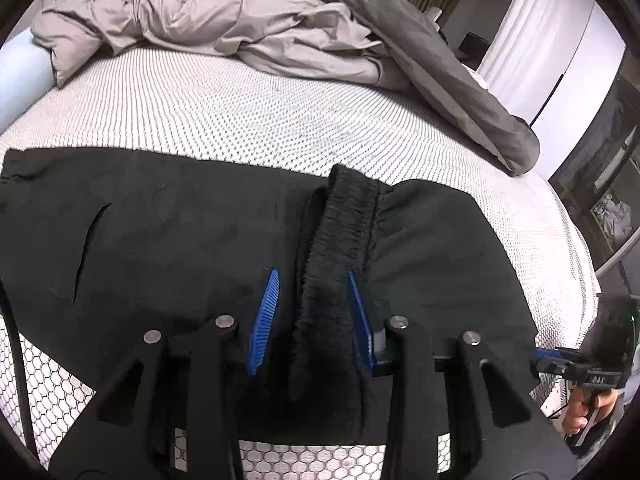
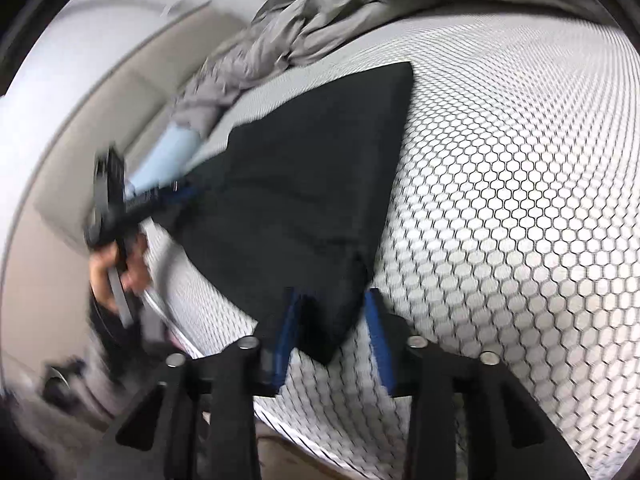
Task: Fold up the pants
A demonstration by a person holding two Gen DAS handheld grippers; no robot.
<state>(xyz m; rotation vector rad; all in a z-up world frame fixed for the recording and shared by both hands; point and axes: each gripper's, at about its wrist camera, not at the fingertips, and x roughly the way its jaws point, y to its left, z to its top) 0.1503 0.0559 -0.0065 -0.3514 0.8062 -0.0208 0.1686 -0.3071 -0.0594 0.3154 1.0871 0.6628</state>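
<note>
Black linkage arms and blue ribbed pads of the left gripper (image 1: 312, 320) fill the near edge of its view, and the gathered elastic waistband (image 1: 340, 240) of the black fabric pants (image 1: 160, 232) runs up between the jaws. They stand a little apart with the band between them, but I cannot tell if the pads really press on it. The right gripper (image 2: 332, 332) has a folded corner of the pants (image 2: 312, 208) between its jaws; they look close beside the cloth, though this view is blurred (so a firm hold cannot be confirmed). The pants lie flat on the white honeycomb-patterned mattress (image 1: 240, 120), near its front edge.

The main risk, I think, is a shallow bite: thick elastic may slide out when lifted, or only one layer is caught and the fold opens unevenly.
</note>
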